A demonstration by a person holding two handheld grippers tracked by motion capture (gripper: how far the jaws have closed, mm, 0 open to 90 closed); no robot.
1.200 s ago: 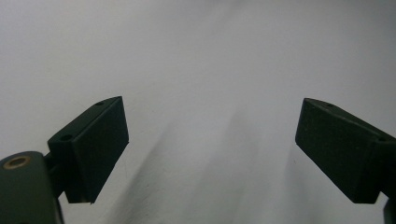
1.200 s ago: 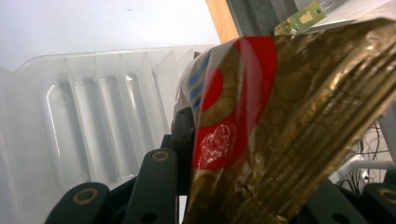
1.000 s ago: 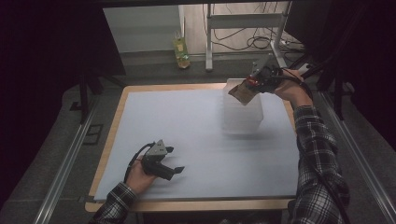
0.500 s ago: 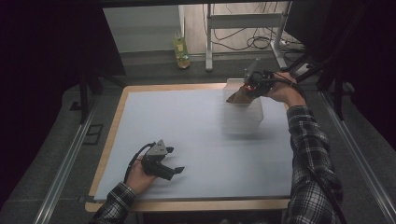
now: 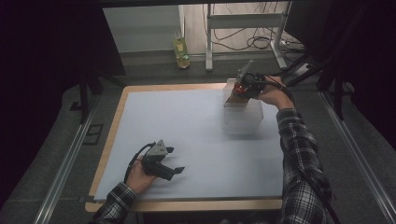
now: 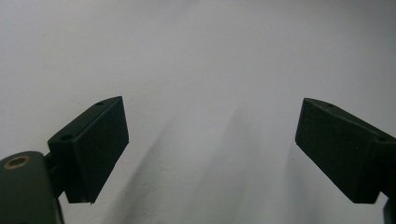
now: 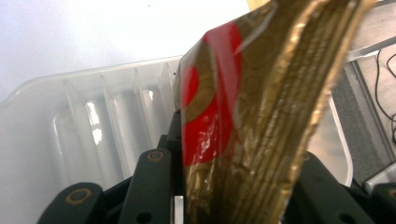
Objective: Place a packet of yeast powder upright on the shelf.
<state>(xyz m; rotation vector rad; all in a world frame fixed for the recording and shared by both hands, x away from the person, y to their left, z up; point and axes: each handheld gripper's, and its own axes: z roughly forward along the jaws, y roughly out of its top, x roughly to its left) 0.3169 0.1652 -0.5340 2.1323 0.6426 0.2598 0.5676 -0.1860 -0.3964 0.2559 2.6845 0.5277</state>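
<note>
Gold-wrapped packet [image 7: 243, 116] with a red round mark, pinched between the jaws of your right hand-held gripper [image 7: 229, 186]; in the right gripper view it rises from between the jaws and leans toward the upper right. Behind and below it lies a clear plastic bin [image 7: 93, 121] with ribbed walls. From the high view, your right hand-held gripper [image 5: 243, 86] sits at the far right part of the table [image 5: 187, 126], over the far rim of the clear plastic bin [image 5: 243, 116], with the packet [image 5: 237, 88] at its tip just above the bin's opening. Whether the packet touches the bin, you cannot tell.

Your left hand-held gripper [image 5: 173, 161] rests near the front left corner of the table, well apart from the bin. In the left gripper view its jaws stand spread wide over bare pale table surface [image 6: 210, 70], with nothing between them. Your sleeves are plaid.
</note>
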